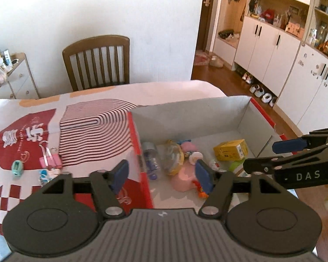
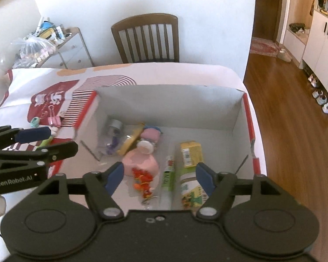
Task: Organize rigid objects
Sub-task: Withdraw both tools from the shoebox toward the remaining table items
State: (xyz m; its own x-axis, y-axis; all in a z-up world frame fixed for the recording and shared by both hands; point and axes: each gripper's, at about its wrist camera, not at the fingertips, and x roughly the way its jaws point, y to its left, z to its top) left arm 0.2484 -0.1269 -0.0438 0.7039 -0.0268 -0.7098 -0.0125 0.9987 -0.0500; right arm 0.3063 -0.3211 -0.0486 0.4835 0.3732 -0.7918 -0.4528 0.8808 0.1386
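- Two tongs hover over the desk (image 2: pixel 185 74), both spread wide with nothing between their blue pads: the left tongs (image 1: pixel 161 174) straddle the box's left wall, the right tongs (image 2: pixel 158 178) hang above the box's near end.
- Left of the box, on the red-and-white patterned cloth (image 1: pixel 94 131) with white characters I cannot read, lie a teal sharpener-like piece (image 1: pixel 17 167), pink binder clips (image 1: pixel 49 158) and a small blue-and-white figure (image 1: pixel 46 174).
- "GenRobot.AI" is printed on the side of the left tongs in the right wrist view; "DAS" shows on the right tongs in the left wrist view.
- The cardboard box (image 2: pixel 236 118), red outside and grey-white inside, holds the gathered things: a clear bottle with a grey cap (image 2: pixel 113 128), a pink round toy (image 2: pixel 142 163), a red-orange keychain figure (image 2: pixel 143 181), a green-and-white tube (image 2: pixel 168 176), a green-labelled jar (image 2: pixel 191 187) and a yellow carton (image 2: pixel 191 152) with a barcode label; their print is too blurred to read.
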